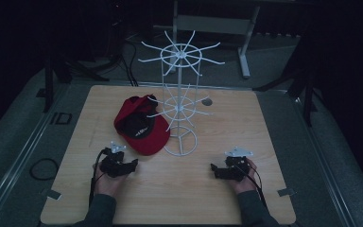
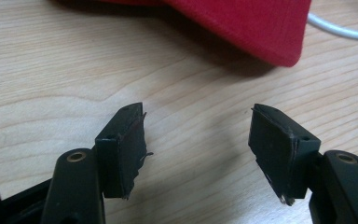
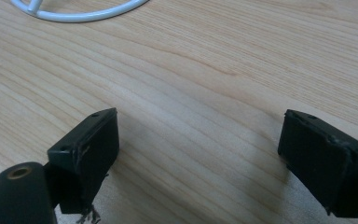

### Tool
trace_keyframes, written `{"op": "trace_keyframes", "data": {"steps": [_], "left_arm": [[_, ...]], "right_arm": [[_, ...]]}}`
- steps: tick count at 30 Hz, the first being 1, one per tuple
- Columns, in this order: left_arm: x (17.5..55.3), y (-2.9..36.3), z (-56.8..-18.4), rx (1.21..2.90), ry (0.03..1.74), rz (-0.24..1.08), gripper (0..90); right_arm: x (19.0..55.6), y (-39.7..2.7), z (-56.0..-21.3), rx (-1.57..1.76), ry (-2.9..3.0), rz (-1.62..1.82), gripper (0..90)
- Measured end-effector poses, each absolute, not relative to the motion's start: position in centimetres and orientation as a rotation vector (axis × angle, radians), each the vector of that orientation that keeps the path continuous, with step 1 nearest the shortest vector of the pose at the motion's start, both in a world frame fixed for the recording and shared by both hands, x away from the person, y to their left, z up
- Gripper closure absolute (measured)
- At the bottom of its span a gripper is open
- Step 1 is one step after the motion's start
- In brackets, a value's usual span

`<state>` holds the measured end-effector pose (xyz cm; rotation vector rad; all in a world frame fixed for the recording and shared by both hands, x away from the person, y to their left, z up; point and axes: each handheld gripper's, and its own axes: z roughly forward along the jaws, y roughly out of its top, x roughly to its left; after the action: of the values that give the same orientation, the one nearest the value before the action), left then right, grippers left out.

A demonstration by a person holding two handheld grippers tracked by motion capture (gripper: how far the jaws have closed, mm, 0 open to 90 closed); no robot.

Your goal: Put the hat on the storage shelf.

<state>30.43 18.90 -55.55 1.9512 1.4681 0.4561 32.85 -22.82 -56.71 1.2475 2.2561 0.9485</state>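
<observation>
You are holding the left gripper [image 1: 133, 165] low over the table [image 1: 179, 198] at about 7 o'clock, jaws standing apart with bare wood between them. No earlier picture is here, so take them simply as parted and gripping nothing. In the left gripper view the left gripper [image 2: 198, 140] is pointing at the cap [image 2: 242, 23], whose red brim is lying just past the jaw tips, apart from them.

You are holding the right gripper [image 1: 213, 167] at about 5 o'clock, also near the tabletop. In the right gripper view the right gripper [image 3: 198, 140] is standing wide open, with wood grain alone between its pads.

Farther in, the cap [image 1: 142, 125] is lying upside down at about 10 o'clock from the table's middle, its brim toward your left hand. Just to its right the rack [image 1: 180, 94] is standing upright at the centre; the cap's edge is resting against the rack's ring base [image 3: 81, 14].
</observation>
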Motion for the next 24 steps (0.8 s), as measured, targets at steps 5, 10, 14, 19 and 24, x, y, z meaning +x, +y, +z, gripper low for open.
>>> {"op": "trace_keyframes", "data": {"steps": [5, 10, 14, 19, 24], "left_arm": [[30.7, 18.7, -55.0, 1.942, 1.448, 0.453, 36.9], [31.3, 18.4, -54.8, 1.926, 1.438, 0.432, 36.9], [31.7, 18.1, -54.7, 1.907, 1.44, 0.418, 37.3], [32.2, 17.8, -54.7, 1.893, 1.438, 0.395, 39.4], [32.6, 17.6, -54.9, 1.869, 1.44, 0.355, 41.3]], "right_arm": [[32.8, -22.8, -56.7, 1.249, 2.255, 0.948, 12.4], [32.8, -22.8, -56.7, 1.249, 2.253, 0.948, 12.4], [32.8, -22.8, -56.7, 1.251, 2.253, 0.947, 12.4], [32.8, -22.8, -56.7, 1.25, 2.253, 0.947, 12.4], [32.8, -22.8, -56.7, 1.25, 2.253, 0.947, 12.4]]}}
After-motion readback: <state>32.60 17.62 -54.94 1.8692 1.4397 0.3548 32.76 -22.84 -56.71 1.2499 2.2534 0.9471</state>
